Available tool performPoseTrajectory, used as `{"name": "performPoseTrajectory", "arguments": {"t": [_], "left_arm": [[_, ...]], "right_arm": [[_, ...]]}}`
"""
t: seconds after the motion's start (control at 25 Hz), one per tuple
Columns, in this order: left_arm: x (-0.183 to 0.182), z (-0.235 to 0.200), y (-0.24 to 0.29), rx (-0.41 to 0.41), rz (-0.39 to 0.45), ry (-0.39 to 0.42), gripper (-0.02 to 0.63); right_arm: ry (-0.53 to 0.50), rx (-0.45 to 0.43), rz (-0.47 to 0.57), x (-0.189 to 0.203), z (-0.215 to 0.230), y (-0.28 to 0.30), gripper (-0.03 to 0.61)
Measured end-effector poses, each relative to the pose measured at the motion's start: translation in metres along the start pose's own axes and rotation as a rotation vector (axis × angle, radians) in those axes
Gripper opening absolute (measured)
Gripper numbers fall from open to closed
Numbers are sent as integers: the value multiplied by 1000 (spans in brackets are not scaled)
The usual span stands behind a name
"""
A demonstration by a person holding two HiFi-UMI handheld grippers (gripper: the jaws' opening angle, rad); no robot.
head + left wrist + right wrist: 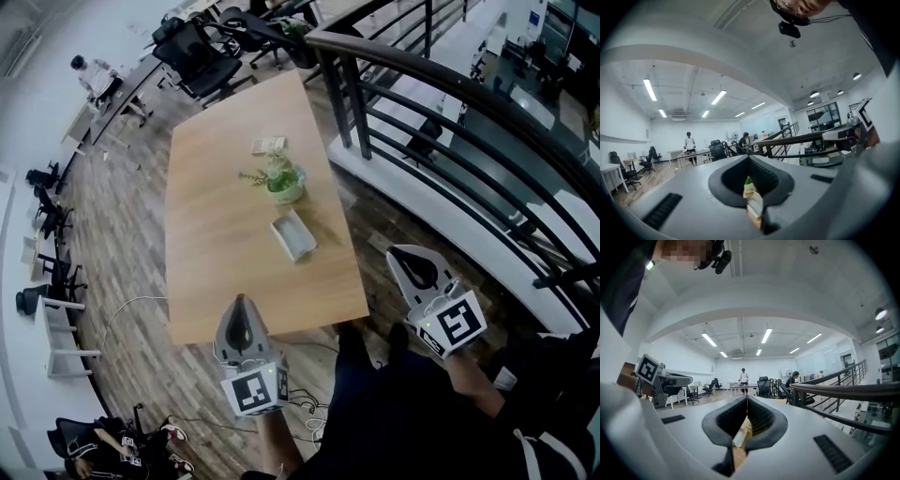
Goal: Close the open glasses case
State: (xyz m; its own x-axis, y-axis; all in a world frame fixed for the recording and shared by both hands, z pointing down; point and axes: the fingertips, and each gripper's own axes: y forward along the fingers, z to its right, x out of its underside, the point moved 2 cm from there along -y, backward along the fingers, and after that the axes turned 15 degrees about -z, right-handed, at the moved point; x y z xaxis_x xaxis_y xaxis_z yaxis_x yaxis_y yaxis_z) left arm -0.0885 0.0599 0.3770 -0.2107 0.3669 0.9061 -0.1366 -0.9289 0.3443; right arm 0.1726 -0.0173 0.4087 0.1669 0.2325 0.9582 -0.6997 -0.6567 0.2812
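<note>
The glasses case is lying open on the counter, just beside a green pot holding a plant. The left tongs and right tongs are hovering closed and empty by the counter's near edge.

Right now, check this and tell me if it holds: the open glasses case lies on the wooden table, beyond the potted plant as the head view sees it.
One point is wrong. The open glasses case lies on the wooden table, but on the near side of the potted plant, not beyond it. The head view shows this.
</note>
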Motion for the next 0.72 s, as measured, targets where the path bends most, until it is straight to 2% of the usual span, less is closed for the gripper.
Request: {"name": "performPoseTrajectory", "arguments": {"t": [0.16, 0.32, 0.48, 0.6, 0.72], "left_arm": [[4, -18, 21, 20, -7, -48, 0], [0, -40, 46, 35, 6, 4, 0], [4, -81, 71, 57, 25, -67, 0], [2, -103, 89, 69, 20, -72, 0], [-6, -110, 100, 93, 49, -74, 0]], "right_arm": [[-35, -4, -28, -13, -12, 24, 14], [-31, 21, -41, -22, -23, 65, 14], [-70, 19, -41, -43, -40, 117, 14], [-109, 21, -44, -57, -54, 148, 14], [-123, 11, -45, -65, -63, 168, 14]]}}
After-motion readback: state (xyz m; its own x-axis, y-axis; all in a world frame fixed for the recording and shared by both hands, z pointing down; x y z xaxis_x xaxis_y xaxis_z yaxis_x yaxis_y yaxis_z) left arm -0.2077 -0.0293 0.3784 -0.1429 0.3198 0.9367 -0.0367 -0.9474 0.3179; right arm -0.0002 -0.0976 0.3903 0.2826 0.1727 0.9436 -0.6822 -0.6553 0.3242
